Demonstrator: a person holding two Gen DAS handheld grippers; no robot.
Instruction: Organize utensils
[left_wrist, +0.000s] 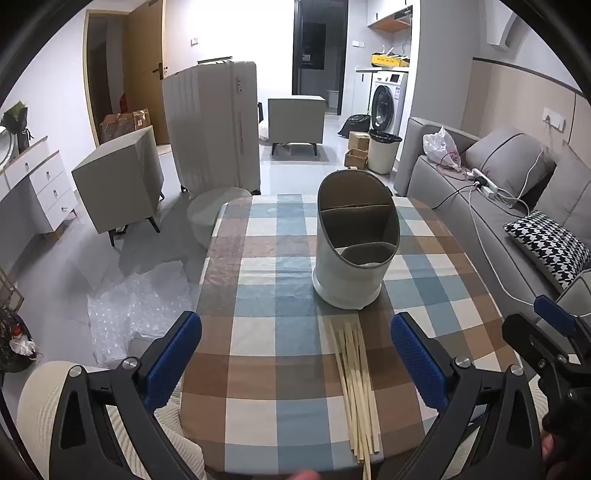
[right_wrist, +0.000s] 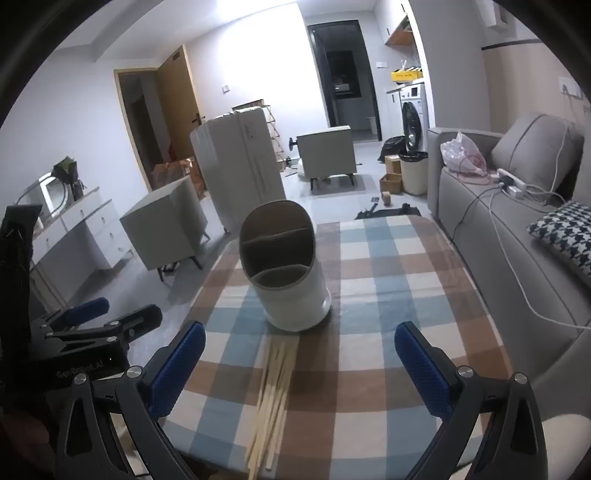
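A white utensil holder (left_wrist: 352, 254) with grey divided compartments stands upright on the checked tablecloth (left_wrist: 266, 332); it also shows in the right wrist view (right_wrist: 288, 273). A bundle of pale wooden chopsticks (left_wrist: 356, 384) lies flat on the cloth in front of it, running toward the near edge, and shows in the right wrist view too (right_wrist: 275, 391). My left gripper (left_wrist: 295, 362) is open and empty, hovering over the table's near edge. My right gripper (right_wrist: 299, 365) is open and empty, above the chopsticks. Each gripper shows at the edge of the other's view.
A grey sofa (left_wrist: 498, 206) with a houndstooth cushion and cables runs along the table's right side. A white round stool (left_wrist: 214, 214) stands beyond the far left corner. Bubble wrap (left_wrist: 136, 317) lies on the floor left. A suitcase (left_wrist: 214, 125) and cabinets stand behind.
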